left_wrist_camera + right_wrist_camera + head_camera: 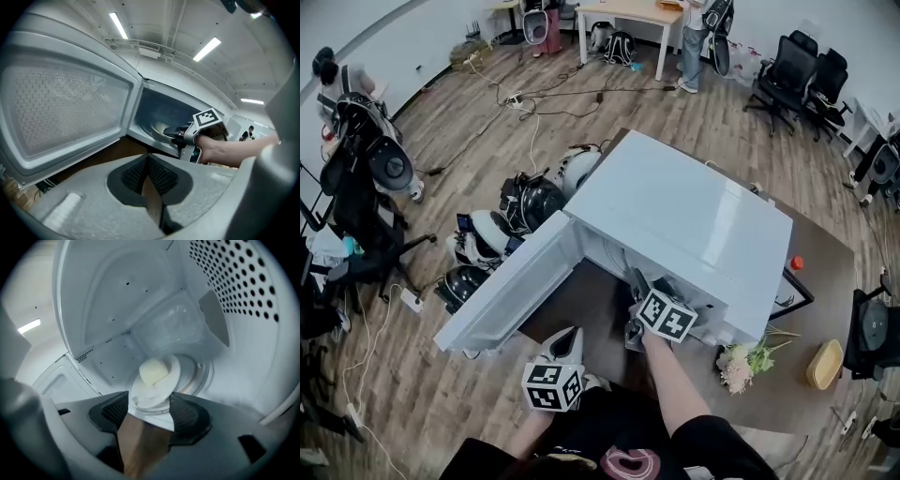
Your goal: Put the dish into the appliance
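A white microwave [684, 216] stands on the brown table, its door [511, 286] swung wide open to the left. On the glass turntable [199, 376] inside lies a white dish [164, 387] with a pale yellow block [153, 371] on it. My right gripper [150, 406] reaches into the cavity. It is open, and its pads flank the dish's near edge without pressing on it. In the left gripper view the right gripper [172, 133] shows at the oven's mouth. My left gripper [148, 161] hangs shut and empty in front of the open door [65, 112].
A bunch of flowers [745, 361], a tan oval bowl [825, 364] and a small red thing [797, 262] sit on the table [825, 244] right of the microwave. Helmets and bags [525, 202] lie on the floor beyond the door. Office chairs [792, 70] stand farther back.
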Demonstrator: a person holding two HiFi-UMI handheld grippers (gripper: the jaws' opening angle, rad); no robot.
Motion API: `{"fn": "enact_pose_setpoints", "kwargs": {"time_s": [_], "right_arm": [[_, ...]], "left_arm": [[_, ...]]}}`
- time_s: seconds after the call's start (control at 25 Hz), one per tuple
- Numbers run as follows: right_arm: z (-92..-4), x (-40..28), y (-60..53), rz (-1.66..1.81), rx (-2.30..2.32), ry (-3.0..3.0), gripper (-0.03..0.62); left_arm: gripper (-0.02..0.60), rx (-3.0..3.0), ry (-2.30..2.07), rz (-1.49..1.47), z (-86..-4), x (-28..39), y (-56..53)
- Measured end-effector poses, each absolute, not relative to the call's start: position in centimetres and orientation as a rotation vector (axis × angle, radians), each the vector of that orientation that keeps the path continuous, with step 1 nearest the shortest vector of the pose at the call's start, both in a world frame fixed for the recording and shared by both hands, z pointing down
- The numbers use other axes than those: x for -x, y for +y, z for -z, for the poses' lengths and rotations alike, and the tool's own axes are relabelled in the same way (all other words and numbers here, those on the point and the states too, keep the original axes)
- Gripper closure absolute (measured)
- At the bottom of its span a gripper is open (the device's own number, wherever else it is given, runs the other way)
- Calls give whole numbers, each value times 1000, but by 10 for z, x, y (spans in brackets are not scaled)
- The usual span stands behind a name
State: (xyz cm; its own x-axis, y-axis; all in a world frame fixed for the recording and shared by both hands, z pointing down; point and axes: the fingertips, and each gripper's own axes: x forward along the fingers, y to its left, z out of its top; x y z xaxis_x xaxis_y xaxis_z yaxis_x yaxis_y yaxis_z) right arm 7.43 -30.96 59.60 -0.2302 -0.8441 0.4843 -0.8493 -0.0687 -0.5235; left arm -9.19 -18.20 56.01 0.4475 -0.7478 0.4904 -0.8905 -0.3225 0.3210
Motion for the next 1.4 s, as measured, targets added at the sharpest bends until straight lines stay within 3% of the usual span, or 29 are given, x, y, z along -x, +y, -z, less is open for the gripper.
{"fn": "enact_pose_setpoints", "kwargs": {"time_s": [0.32, 1.0, 1.4], "right_arm": [[-600, -69, -303, -1055, -1872, -2104, 324], [-608, -74, -280, -1165, -1863, -2100, 306], [-597, -73, -224, -1059, -1760, -2170, 290]], "left_arm": [[574, -2157, -1366, -347, -562, 91, -181], [574, -2169, -1323, -337, -567, 82, -177], [574, -2211, -1258, -323, -564, 70, -173]]}}
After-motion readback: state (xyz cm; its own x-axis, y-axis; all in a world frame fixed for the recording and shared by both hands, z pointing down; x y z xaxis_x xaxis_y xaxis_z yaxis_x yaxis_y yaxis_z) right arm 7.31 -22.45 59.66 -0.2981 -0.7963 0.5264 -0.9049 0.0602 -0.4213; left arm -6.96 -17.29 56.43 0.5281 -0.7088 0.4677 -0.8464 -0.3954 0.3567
